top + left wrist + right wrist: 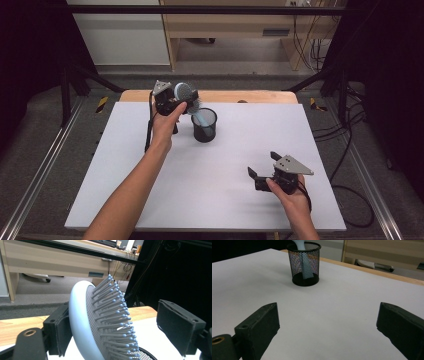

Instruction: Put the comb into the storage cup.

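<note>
A pale blue hairbrush (184, 92) with grey bristles stands with its handle down in a black mesh cup (204, 126) at the back of the white table. My left gripper (186, 101) is around the brush head (82, 322). In the left gripper view the brush's back rests against the left pad (60, 332), while the right pad (177, 325) stands clear of the bristles, so the jaws are open. My right gripper (262, 163) is open and empty, low over the table at the front right. It faces the cup (304, 263), in which the handle (306, 267) shows through the mesh.
A white sheet (210, 190) covers the table, with a wooden edge (240, 96) along the back. Black frame posts and cables flank both sides. A wooden desk (225, 25) stands beyond the table.
</note>
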{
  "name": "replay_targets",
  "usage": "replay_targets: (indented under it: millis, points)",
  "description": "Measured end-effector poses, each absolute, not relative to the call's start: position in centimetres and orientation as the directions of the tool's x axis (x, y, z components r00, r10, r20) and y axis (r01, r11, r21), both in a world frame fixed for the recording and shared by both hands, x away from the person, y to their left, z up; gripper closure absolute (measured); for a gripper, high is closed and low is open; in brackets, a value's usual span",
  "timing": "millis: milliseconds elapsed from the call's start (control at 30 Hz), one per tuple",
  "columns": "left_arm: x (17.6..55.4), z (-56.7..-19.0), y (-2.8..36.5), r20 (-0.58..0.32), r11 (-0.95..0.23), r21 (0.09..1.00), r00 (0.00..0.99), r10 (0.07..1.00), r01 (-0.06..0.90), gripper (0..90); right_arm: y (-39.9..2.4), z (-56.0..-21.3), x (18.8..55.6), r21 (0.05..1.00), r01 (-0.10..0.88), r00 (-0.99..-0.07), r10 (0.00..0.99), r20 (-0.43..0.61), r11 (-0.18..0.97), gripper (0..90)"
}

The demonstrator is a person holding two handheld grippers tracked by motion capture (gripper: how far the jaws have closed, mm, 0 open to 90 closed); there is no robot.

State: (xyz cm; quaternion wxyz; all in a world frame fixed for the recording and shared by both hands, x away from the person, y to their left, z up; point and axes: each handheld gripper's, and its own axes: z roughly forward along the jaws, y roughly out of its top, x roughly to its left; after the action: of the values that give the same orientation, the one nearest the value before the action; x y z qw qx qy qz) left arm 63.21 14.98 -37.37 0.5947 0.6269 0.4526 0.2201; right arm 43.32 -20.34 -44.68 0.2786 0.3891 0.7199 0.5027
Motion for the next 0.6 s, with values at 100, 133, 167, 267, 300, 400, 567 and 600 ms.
replay_targets:
  millis: [100,133,167,267,300,400,567,600]
  points:
    - [63.22,-37.38,14.94,-0.260,0.117,0.946,0.490,0.832,0.303,17.3,-20.35,-44.67,43.31,0.941,0.280,-0.542,0.840,-0.010,0.192,4.9]
    - [63.21,-37.38,14.92,-0.258,0.116,0.947,0.491,0.832,0.301,17.3,-20.35,-44.67,43.30,0.941,0.280,-0.542,0.840,-0.009,0.191,4.9]
    - [63.20,-37.37,14.90,-0.256,0.114,0.947,0.491,0.833,0.299,17.2,-20.35,-44.67,43.30,0.940,0.280,-0.543,0.840,-0.010,0.192,4.9]
    - [63.17,-37.40,14.89,-0.241,0.099,0.950,0.493,0.836,0.297,16.5,-20.36,-44.67,43.30,0.941,0.280,-0.542,0.840,-0.010,0.192,4.9]
    - [63.15,-37.40,14.88,-0.238,0.095,0.950,0.493,0.837,0.297,16.2,-20.37,-44.66,43.30,0.941,0.280,-0.542,0.840,-0.009,0.191,4.9]
    - [63.12,-37.35,14.85,-0.229,0.086,0.951,0.495,0.838,0.296,13.7,-20.41,-44.61,43.30,0.941,0.279,-0.542,0.840,-0.011,0.192,4.9]
    - [63.08,-37.28,14.81,-0.219,0.077,0.953,0.487,0.846,0.294,9.3,-20.46,-44.55,43.23,0.942,0.277,-0.542,0.840,-0.009,0.188,4.9]
    - [63.06,-37.28,14.81,-0.219,0.078,0.952,0.485,0.847,0.295,7.9,-20.49,-44.54,43.23,0.942,0.275,-0.542,0.840,-0.012,0.191,4.9]
